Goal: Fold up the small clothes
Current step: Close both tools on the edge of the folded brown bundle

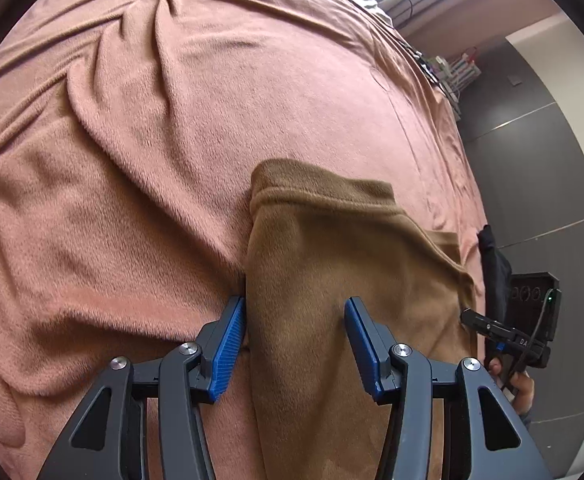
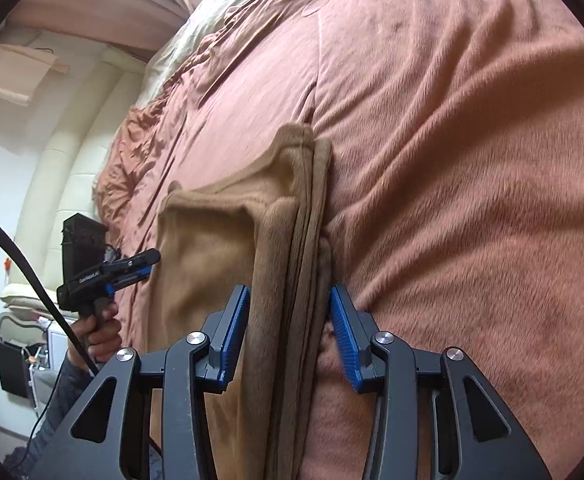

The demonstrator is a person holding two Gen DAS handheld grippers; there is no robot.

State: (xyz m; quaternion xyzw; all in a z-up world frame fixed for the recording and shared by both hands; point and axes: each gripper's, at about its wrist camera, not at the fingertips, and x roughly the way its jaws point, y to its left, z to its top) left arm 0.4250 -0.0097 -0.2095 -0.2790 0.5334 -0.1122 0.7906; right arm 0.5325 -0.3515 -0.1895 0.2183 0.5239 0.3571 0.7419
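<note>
The brown cloth [image 2: 212, 248] lies folded on the pink bed cover [image 2: 452, 160], its long side running from 6 to 12 o'clock ahead of both tongs. The right tongs [image 2: 290, 336] are apart, one finger on each side of the cloth's thick folded edge. The left tongs [image 1: 294, 344] are apart too, over the other edge. Nothing blocks either.

1. One brown garment [image 1: 332, 264], folded in layers.
2. One pink blanket [image 1: 152, 140] under it.
3. Two grippers: left gripper [image 1: 295, 344] and right gripper [image 2: 289, 332], two blue pads [image 2: 236, 328] on each.
4. One hand [image 2: 100, 332] shows in each view.
</note>
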